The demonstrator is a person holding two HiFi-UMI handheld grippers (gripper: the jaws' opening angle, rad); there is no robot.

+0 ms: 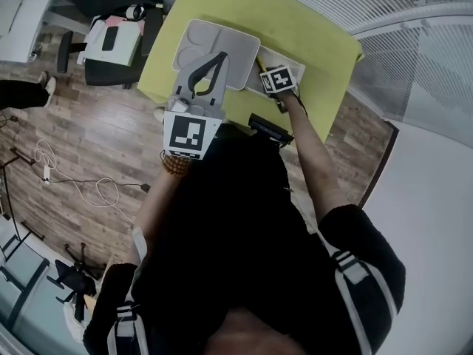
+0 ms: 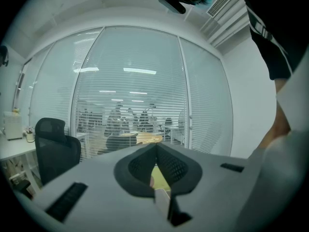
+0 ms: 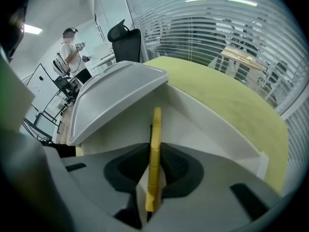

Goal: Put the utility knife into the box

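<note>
Between the right gripper's jaws sat the yellow utility knife, pinched on edge, pointing down into the open white box. Left gripper hung closed, empty. Nearly done imo, only the letting go was left.

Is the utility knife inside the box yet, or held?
Held, not dropped in: the right gripper's fingers clamp the yellow utility knife over the open white box.

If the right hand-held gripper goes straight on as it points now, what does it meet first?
Probably the floor of the white box. The right hand-held gripper points down into it, and the yellow utility knife in its jaws would touch first; depth is unclear.
</note>
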